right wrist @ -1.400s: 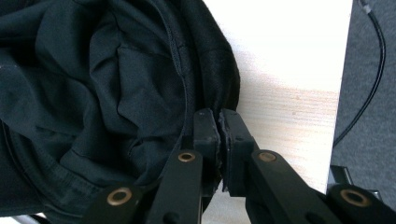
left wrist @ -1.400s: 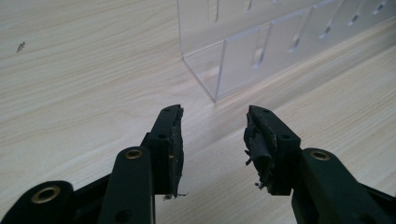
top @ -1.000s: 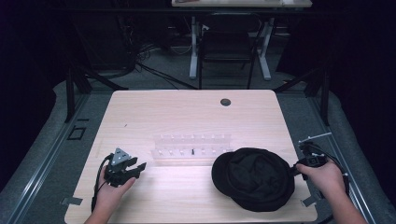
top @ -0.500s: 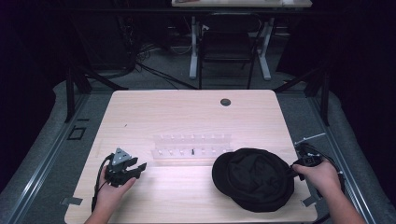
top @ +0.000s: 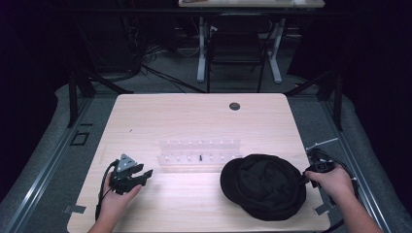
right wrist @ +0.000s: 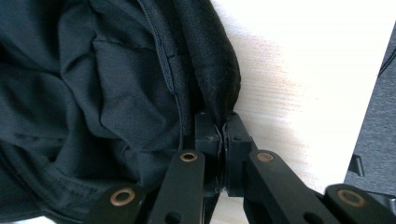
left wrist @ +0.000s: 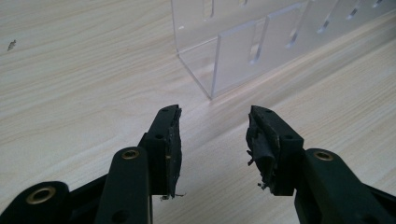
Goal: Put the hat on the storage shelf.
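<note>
While right gripper [right wrist: 223, 133] pinches black cap [top: 262, 184] edge at table's [top: 194, 116] right side, left gripper [left wrist: 212, 137] jaws spread, empty, near clear acrylic rack [top: 199, 151]

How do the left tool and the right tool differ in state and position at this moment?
The left tool is open and holds nothing; the right tool is shut on the edge of the black cap. The left tool points at the clear rack; the right tool sits at the table's right edge. Both are hand-held.
</note>
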A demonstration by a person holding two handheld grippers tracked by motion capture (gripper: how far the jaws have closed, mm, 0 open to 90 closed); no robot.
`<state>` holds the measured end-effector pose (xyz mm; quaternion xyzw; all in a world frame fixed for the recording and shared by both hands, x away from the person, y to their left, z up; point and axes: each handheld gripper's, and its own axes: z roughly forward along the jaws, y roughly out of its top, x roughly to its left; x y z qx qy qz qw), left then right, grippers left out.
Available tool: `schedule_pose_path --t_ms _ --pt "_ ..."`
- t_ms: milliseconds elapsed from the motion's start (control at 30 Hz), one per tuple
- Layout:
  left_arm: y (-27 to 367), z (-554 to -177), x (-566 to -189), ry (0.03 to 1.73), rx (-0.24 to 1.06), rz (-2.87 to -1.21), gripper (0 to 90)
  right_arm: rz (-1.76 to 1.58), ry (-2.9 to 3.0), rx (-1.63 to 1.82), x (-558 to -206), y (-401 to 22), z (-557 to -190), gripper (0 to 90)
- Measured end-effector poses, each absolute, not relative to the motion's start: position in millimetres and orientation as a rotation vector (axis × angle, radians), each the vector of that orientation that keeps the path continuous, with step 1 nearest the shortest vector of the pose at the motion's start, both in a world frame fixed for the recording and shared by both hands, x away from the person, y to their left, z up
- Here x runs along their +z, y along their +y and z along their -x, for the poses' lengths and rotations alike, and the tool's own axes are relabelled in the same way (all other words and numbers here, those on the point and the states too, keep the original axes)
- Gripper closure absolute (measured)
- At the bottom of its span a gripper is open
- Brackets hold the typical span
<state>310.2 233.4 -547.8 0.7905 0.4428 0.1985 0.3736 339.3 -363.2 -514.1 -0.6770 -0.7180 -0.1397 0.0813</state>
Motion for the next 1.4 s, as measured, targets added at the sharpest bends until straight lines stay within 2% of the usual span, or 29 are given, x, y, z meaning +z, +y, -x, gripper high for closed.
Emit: schedule_pose_path --t_ms 300,333,633,800,1400 --pt "233 -310 -548 1.13 0.509 -2.031 54.3 2.073 -2.085 -0.503 -502 -363 -333 88.0" --pt "232 -310 -548 1.131 0.508 -2.028 54.3 1.983 -2.119 -0.493 -496 -368 -333 88.0" --pt "232 -310 -548 1.124 0.511 -2.031 54.1 1.984 -2.066 -0.631 -471 -362 -325 88.1" --pt "231 -310 -549 1.12 0.503 -2.032 53.5 1.867 -2.077 -0.661 -454 -362 -323 88.1" --pt "230 -310 -550 1.116 0.502 -2.038 53.3 1.762 -1.909 -0.911 -424 -350 -313 88.1"
